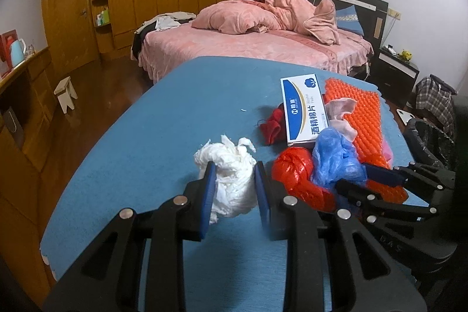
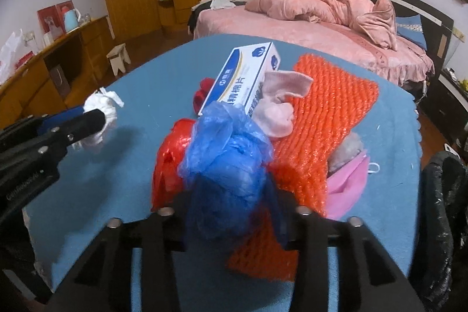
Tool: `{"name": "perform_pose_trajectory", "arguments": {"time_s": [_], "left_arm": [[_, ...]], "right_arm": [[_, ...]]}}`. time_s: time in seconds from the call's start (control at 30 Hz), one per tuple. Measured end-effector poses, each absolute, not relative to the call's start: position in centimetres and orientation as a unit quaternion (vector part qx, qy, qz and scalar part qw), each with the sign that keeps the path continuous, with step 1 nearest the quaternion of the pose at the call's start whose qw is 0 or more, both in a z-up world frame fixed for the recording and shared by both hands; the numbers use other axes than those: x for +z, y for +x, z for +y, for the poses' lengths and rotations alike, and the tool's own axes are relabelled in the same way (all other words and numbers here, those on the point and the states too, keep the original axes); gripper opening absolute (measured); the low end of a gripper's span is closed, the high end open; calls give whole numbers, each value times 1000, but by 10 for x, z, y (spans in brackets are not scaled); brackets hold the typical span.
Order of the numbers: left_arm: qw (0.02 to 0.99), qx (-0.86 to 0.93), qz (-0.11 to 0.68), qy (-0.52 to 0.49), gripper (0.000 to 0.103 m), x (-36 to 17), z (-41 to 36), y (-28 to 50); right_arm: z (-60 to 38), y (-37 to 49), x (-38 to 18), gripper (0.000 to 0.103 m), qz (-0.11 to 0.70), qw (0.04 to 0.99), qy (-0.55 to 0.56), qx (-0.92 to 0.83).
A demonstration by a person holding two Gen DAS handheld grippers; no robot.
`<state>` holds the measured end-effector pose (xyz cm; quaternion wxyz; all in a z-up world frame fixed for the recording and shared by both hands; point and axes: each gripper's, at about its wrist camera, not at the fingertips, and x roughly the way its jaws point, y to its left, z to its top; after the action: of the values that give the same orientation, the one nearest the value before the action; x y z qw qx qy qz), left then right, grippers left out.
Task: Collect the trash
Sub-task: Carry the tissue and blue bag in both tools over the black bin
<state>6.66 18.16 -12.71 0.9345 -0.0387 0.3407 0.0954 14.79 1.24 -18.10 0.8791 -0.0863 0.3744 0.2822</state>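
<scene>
The left gripper (image 1: 235,186) pinches a crumpled white tissue wad (image 1: 231,174) on the blue table cover (image 1: 163,119), with bare cover to its left up to the near-left edge. To its right, the right gripper (image 2: 231,212) has a blue plastic bag (image 2: 225,154) between its fingers; whether they press it cannot be told. The bag sits on a red plastic bag (image 2: 166,163) beside orange netting (image 2: 330,107). Beyond lies a white box (image 1: 304,110), its long axis running near to far, printed "酒精棉片". A black-lined bin (image 2: 444,209) stands off the table's right edge.
</scene>
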Motion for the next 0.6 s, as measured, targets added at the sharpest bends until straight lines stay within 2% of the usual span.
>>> {"name": "perform_pose_trajectory", "arguments": {"time_s": [0.03,0.13,0.6], "left_arm": [[935,95,341,-39,26,-127,182,67],[935,94,340,-38,26,-126,181,67],[951,45,304,-23,26,-93,136,65]], "right_arm": [[11,147,-180,24,375,878,-84,285],[5,143,-174,19,372,879,-76,290],[-64,118,-107,19,301,918,-27,256]]}}
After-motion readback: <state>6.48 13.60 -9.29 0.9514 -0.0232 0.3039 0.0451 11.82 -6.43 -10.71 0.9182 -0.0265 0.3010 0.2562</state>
